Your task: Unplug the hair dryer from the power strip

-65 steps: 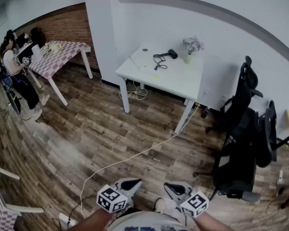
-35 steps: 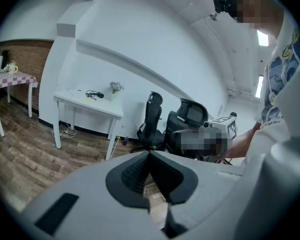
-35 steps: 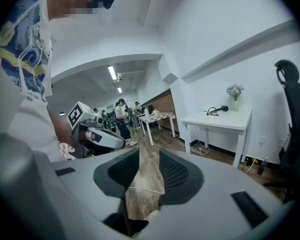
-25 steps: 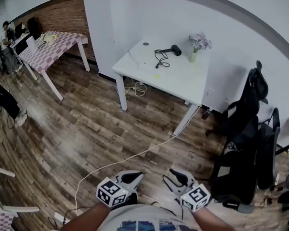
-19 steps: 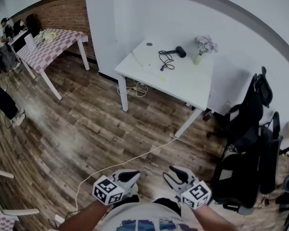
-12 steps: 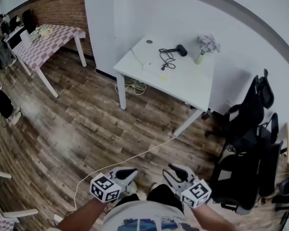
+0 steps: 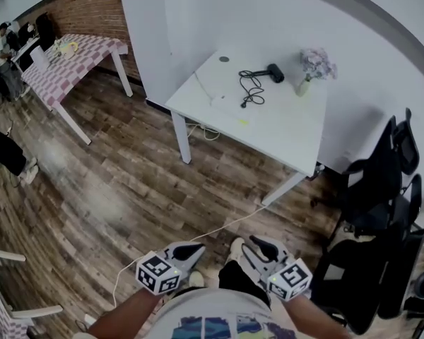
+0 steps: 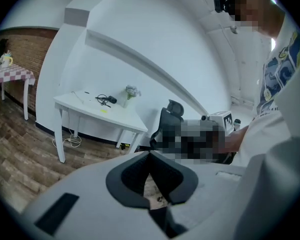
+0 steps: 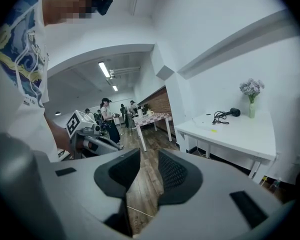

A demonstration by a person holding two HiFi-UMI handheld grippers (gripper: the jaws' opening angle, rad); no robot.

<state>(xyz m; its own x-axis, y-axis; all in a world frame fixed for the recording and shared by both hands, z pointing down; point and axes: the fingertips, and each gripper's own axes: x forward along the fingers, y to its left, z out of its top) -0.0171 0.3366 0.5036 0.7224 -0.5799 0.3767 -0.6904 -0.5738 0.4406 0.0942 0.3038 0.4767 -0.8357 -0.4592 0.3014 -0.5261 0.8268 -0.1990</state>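
Head view: both tools low in frame over the wood floor (image 7: 127, 182), well apart from the white table (image 7: 283, 136). Only this view shows the two together, plus one pale cable (image 7: 198, 235) trailing across the boards toward the table leg. Left gripper (image 7: 196, 247): in its own view the jaw tips meet, with only floor visible through the hollow behind them, so it is closed and holds nothing. Right gripper (image 7: 253, 247): in its own view a clear gap stands between the pads; the jaws are closing, and only floorboards show in the gap. The left gripper view alone catches the right tool's marker cube (image 8: 222, 119). The right gripper view alone catches several persons (image 9: 107, 118) standing by the checked table (image 7: 74, 58). Task item: one black hair dryer (image 7: 274, 71) lies flat on the far part of the white table, just beside one vase of flowers (image 7: 312, 68). Its long axis runs roughly across the head view. The thick end is toward the vase, and the cord (image 7: 251, 92) leaves the other end into one loose coil on the tabletop. I cannot tell which end is the nozzle, and the plug end is too small to trace. Counts: two grippers, two tables, one dryer, one vase. The black office chairs (image 7: 371, 196) overlap too much to count.
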